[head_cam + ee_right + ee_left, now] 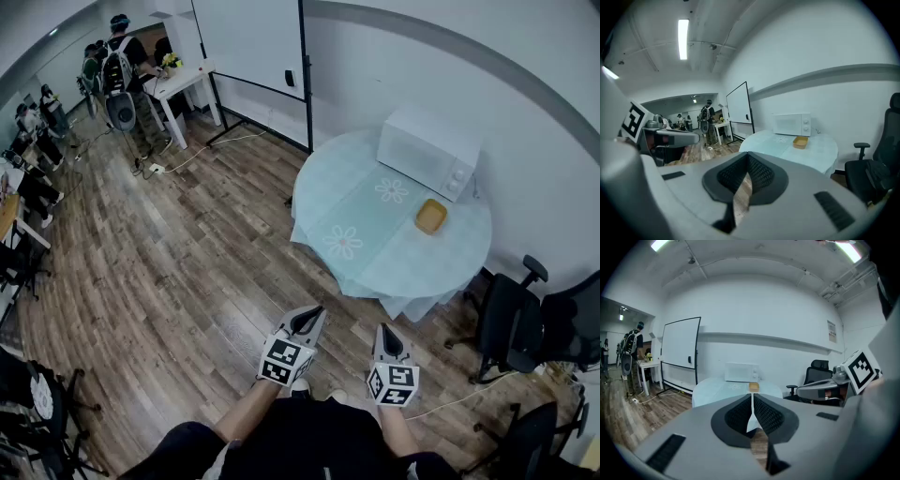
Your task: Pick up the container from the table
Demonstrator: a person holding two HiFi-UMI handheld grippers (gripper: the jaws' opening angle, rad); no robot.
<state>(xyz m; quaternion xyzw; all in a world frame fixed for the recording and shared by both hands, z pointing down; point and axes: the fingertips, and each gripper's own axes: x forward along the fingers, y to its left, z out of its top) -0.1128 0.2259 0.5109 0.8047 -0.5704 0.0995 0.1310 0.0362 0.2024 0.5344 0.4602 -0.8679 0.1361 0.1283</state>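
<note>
A small yellow container [431, 216] sits on the round table [356, 253] with a pale blue flowered cloth, in front of a white microwave [428, 150]. It also shows far off as the container [753, 386] in the left gripper view and the container [800, 141] in the right gripper view. My left gripper [313, 320] and right gripper [386, 335] hang over the wooden floor, well short of the table. Both have their jaws closed together with nothing between them. In its own view the left gripper [752, 404] points at the table, and so does the right gripper [747, 161].
Black office chairs [511, 323] stand right of the table by the wall. A whiteboard on a stand [253, 47] is at the back. Several people [117, 66] stand by a white desk [183, 84] at the far left. A cable [450, 403] lies on the floor.
</note>
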